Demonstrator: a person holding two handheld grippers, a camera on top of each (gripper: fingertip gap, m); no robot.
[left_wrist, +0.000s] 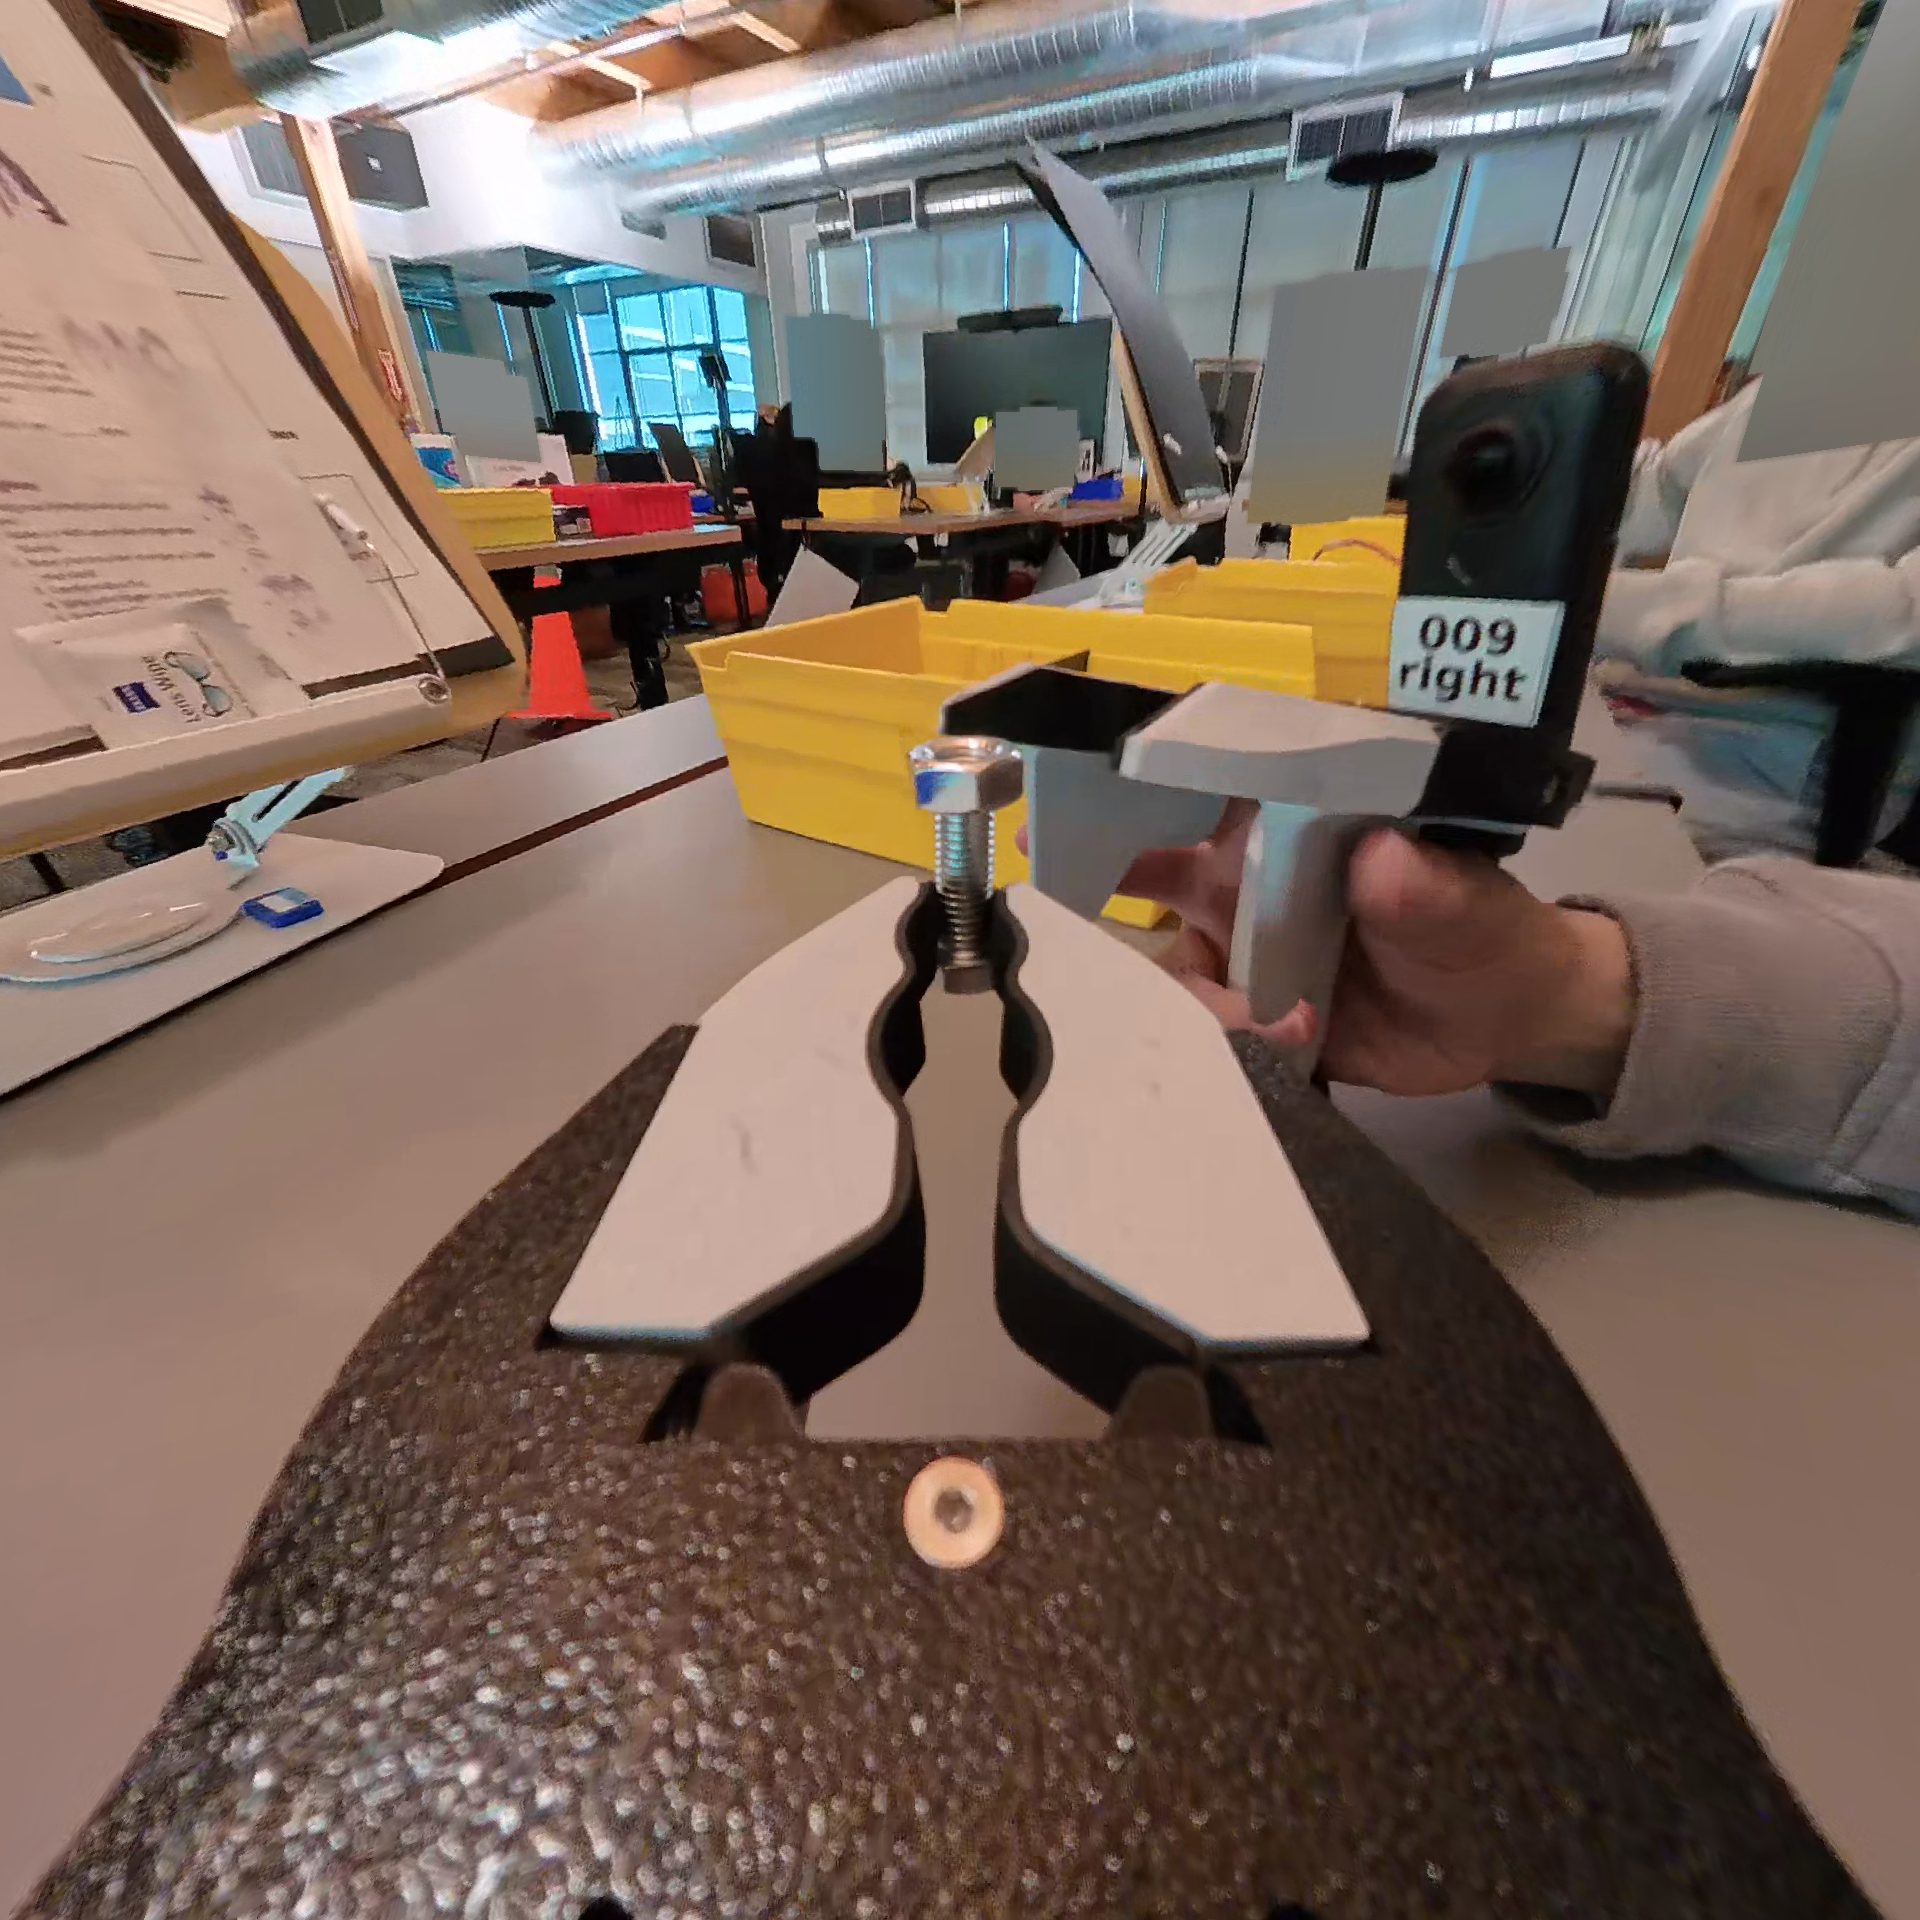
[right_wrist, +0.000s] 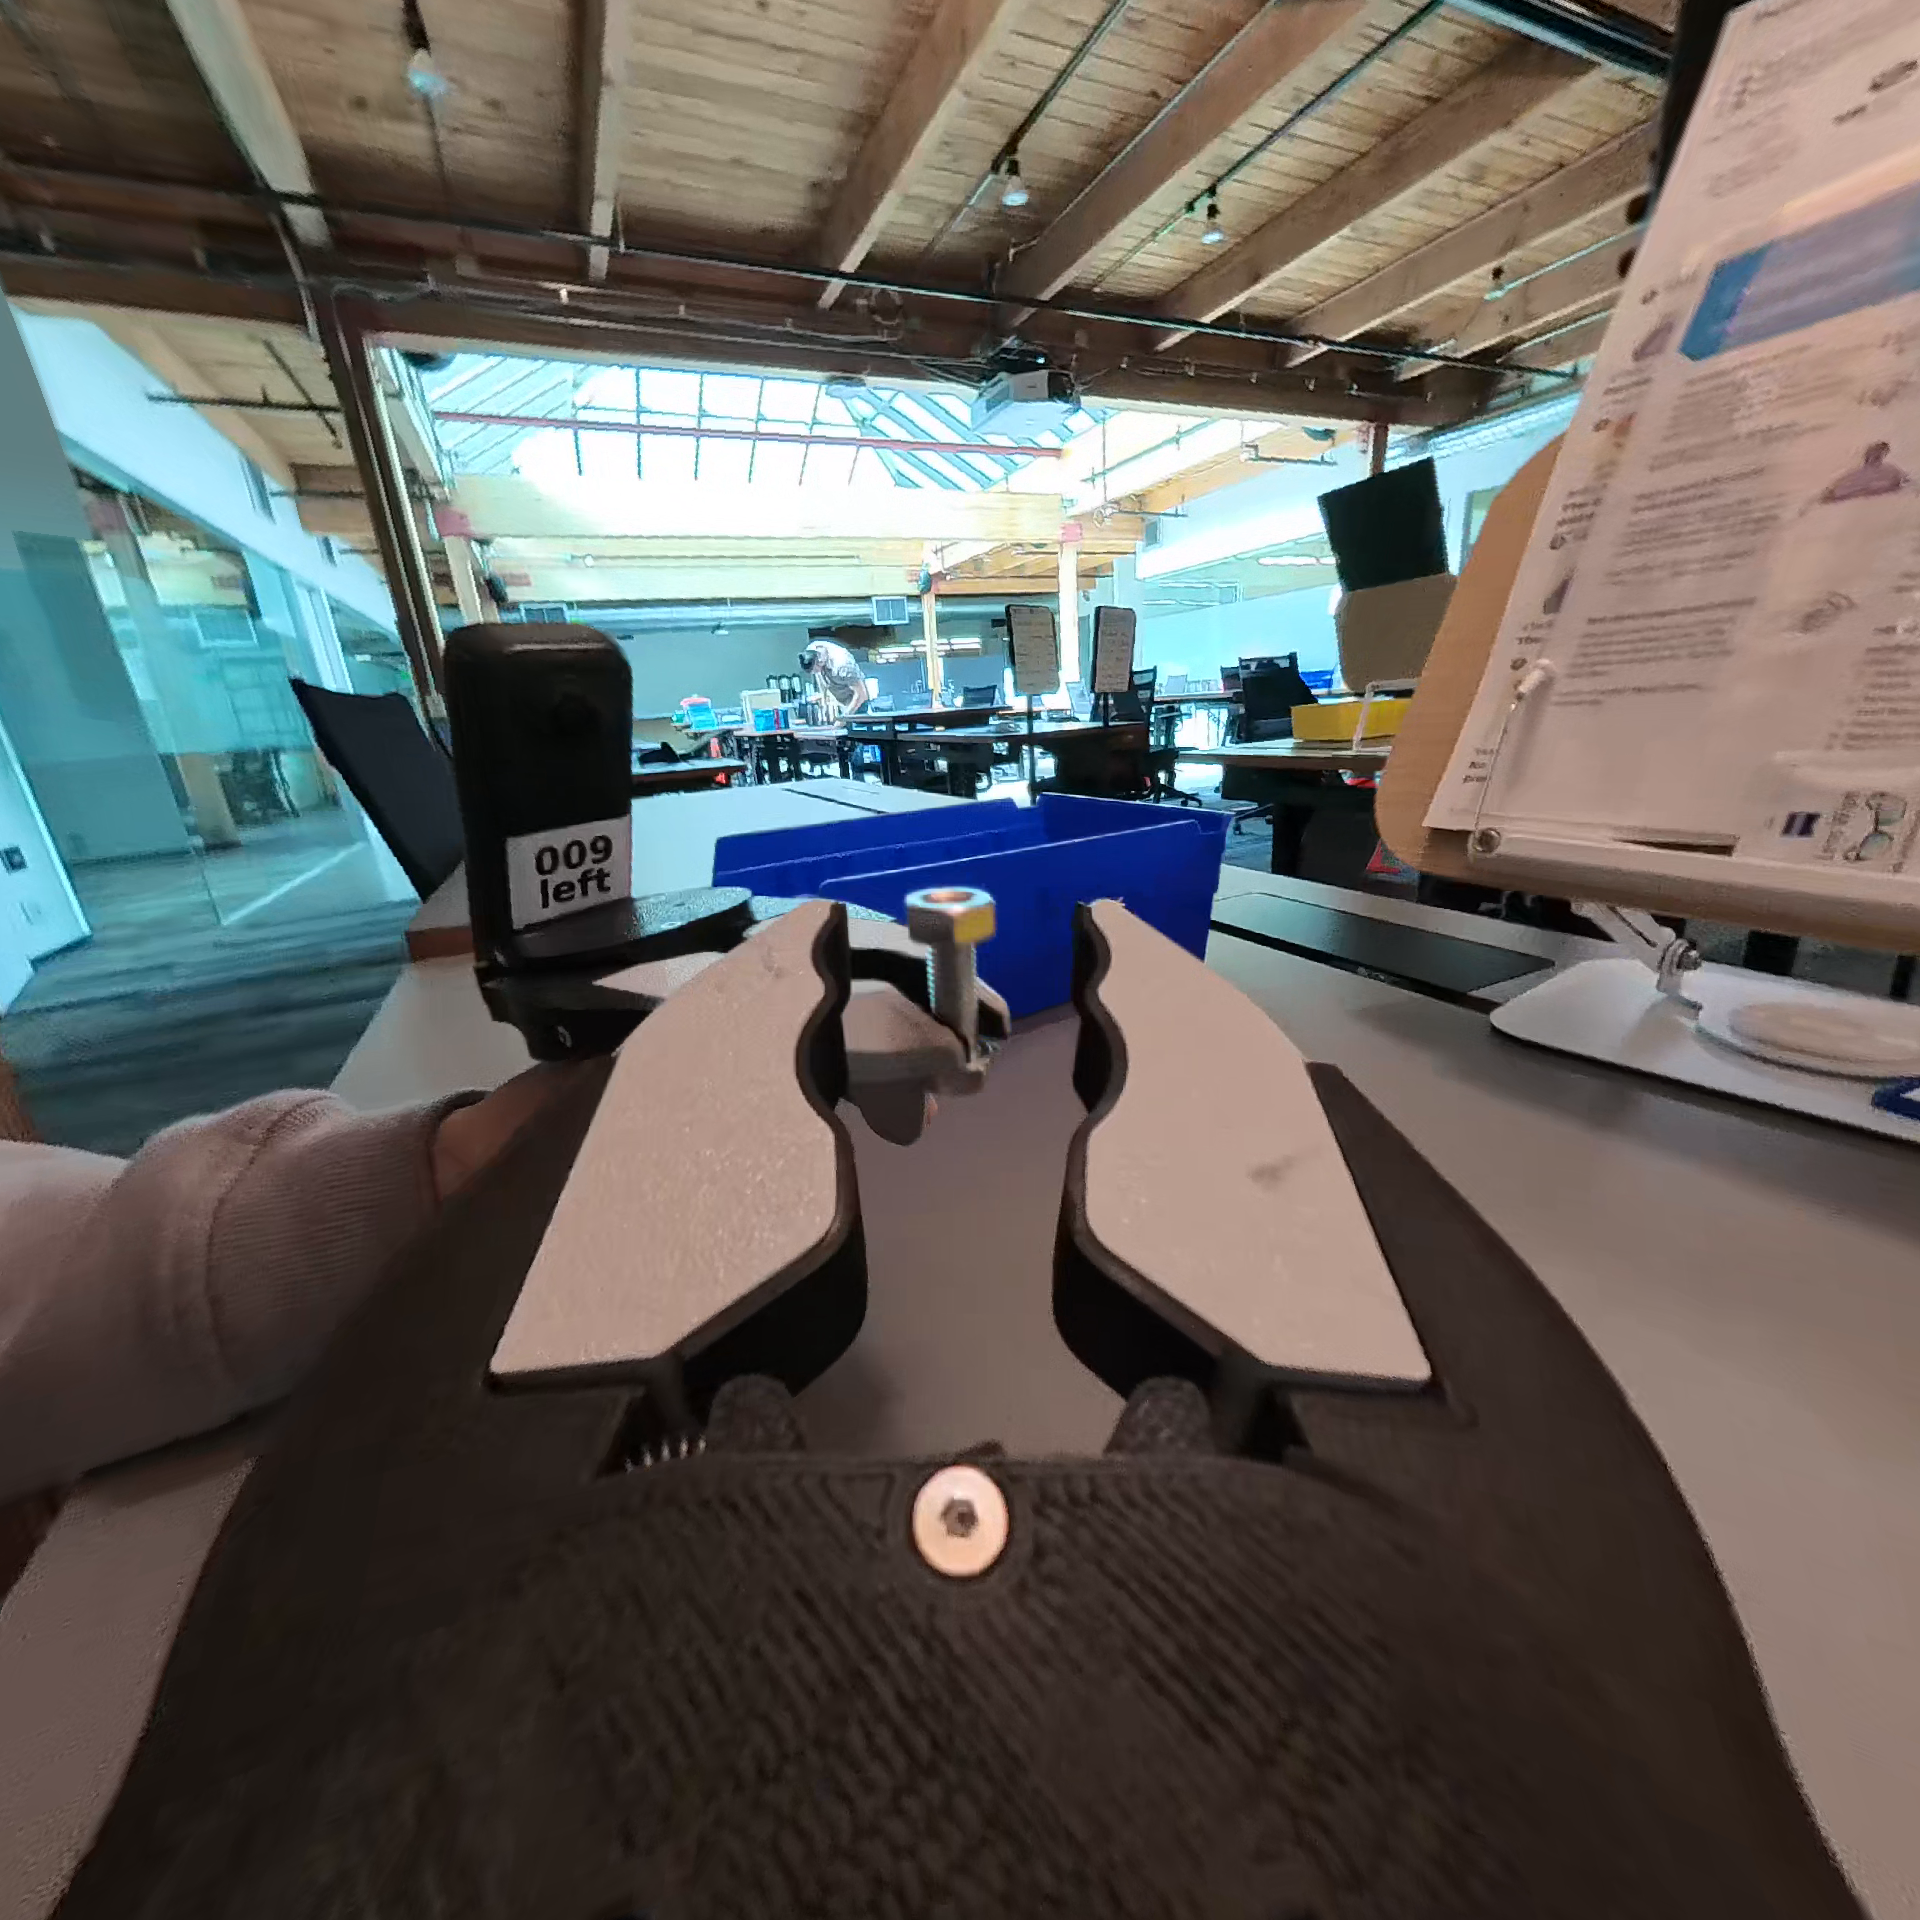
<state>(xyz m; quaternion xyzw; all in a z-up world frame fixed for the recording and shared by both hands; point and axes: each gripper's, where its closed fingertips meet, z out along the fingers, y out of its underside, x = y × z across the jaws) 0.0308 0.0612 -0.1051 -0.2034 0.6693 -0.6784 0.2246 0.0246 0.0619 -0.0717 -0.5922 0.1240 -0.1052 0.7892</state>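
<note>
My left gripper (left_wrist: 964, 920) is shut on the lower threads of a silver bolt (left_wrist: 964, 883) and holds it upright above the grey table (left_wrist: 416, 1091). A hex nut (left_wrist: 966, 774) sits at the bolt's top end. My right gripper (right_wrist: 961, 925) is open. The nut (right_wrist: 951, 916) stands between its fingertips with a gap on each side, and neither pad touches it. In the left wrist view the right gripper (left_wrist: 1049, 727), held by a hand, is just right of the nut. In the right wrist view the left gripper's fingers (right_wrist: 894, 1049) clamp the bolt's lower end.
A yellow bin (left_wrist: 831, 717) stands behind the bolt in the left wrist view, and a blue bin (right_wrist: 1091, 862) stands behind it in the right wrist view. A tilted document stand (left_wrist: 208, 468) on a white base (left_wrist: 156, 935) is at the table's side. An orange cone (left_wrist: 556, 665) is on the floor. Less than 4 cm separates the two grippers' tips.
</note>
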